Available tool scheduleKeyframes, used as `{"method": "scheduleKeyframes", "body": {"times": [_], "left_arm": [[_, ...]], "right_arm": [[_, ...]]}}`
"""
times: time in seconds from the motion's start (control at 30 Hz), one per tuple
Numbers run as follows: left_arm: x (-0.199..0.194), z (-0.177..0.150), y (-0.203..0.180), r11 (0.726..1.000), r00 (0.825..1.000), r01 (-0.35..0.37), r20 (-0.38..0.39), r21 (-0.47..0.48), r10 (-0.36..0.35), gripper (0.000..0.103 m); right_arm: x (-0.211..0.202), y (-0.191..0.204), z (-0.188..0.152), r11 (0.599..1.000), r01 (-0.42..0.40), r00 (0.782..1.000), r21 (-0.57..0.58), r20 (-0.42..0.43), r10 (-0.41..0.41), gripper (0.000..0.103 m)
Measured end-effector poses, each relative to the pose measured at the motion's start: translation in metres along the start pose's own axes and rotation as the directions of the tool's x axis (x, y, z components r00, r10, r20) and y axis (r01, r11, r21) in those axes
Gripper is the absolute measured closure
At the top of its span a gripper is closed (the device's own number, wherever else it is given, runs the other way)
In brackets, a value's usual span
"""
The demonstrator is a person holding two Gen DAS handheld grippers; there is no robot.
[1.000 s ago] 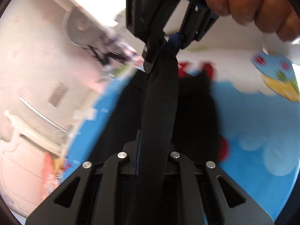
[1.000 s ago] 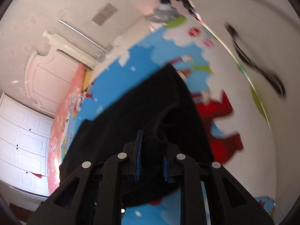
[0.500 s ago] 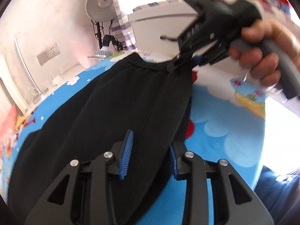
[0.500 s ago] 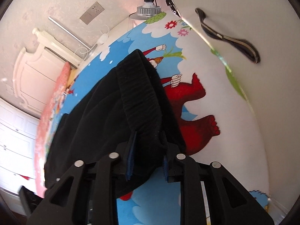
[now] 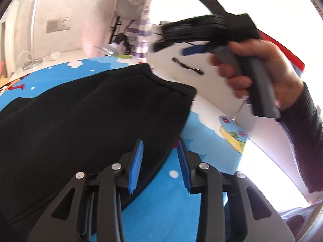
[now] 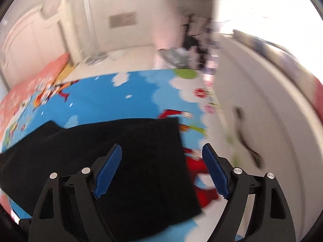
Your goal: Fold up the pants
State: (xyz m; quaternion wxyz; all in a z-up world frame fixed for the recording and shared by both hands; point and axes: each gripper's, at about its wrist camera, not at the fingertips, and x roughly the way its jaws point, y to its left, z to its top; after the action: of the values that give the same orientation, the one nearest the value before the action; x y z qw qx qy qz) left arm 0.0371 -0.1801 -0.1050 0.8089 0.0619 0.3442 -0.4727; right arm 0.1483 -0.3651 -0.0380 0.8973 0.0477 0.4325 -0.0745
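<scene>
Both grippers released, pants dropped onto mat

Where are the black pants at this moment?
The black pants lie flat on the blue cartoon mat, filling the left of both wrist views, their waistband near the white board.

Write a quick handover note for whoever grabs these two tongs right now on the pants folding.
Left tongs: open, nothing gripped, jaws just opened.
Right tongs: wide open, jaws just opened, clear of the cloth.
The black knit pants lie on the blue cartoon play mat, waistband at the far end, apparently folded lengthwise.
Left: probably fold them across and smooth flat.
</scene>
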Motion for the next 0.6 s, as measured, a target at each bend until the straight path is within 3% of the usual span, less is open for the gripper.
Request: {"method": "scheduleKeyframes", "body": {"times": [0.07,0.13,0.2,0.3,0.37,0.43,0.5,0.53,0.6], "left_arm": [[-0.003,0.001,0.008,0.999,0.999,-0.035,0.002,-0.027,0.035,0.078],[-0.011,0.001,0.02,0.994,0.996,-0.084,0.016,-0.065,0.085,0.079],[-0.027,-0.003,0.039,0.981,0.988,-0.14,0.04,-0.136,0.147,0.08],[-0.056,-0.014,0.065,0.946,0.96,-0.252,0.075,-0.202,0.271,0.08],[-0.084,-0.028,0.089,0.908,0.93,-0.322,0.09,-0.266,0.356,0.08],[-0.11,-0.043,0.113,0.859,0.889,-0.409,0.08,-0.307,0.451,0.08],[-0.141,-0.064,0.147,0.786,0.833,-0.502,0.044,-0.361,0.552,0.08],[-0.157,-0.074,0.164,0.74,0.8,-0.545,0.02,-0.395,0.6,0.08],[-0.2,-0.101,0.203,0.614,0.712,-0.63,-0.038,-0.475,0.701,0.08]], "right_arm": [[0.031,0.011,0.013,0.995,0.082,0.996,-0.048,-0.017,-0.083,0.031],[0.065,0.005,0.019,0.979,0.195,0.978,-0.068,-0.06,-0.199,0.033],[0.085,-0.008,0.015,0.972,0.229,0.971,-0.054,-0.06,-0.232,0.029],[0.092,-0.015,0.013,0.967,0.253,0.966,-0.031,-0.051,-0.254,0.023],[0.09,-0.011,0.011,0.955,0.292,0.955,-0.047,-0.035,-0.294,0.02],[0.09,-0.004,0.01,0.939,0.338,0.941,-0.069,-0.007,-0.339,0.019],[0.082,0.003,0.011,0.919,0.387,0.922,-0.071,0.039,-0.385,0.019],[0.075,0.008,0.012,0.908,0.413,0.91,-0.068,0.063,-0.41,0.019],[0.05,0.027,0.016,0.898,0.434,0.896,-0.065,0.132,-0.424,0.018]]}}
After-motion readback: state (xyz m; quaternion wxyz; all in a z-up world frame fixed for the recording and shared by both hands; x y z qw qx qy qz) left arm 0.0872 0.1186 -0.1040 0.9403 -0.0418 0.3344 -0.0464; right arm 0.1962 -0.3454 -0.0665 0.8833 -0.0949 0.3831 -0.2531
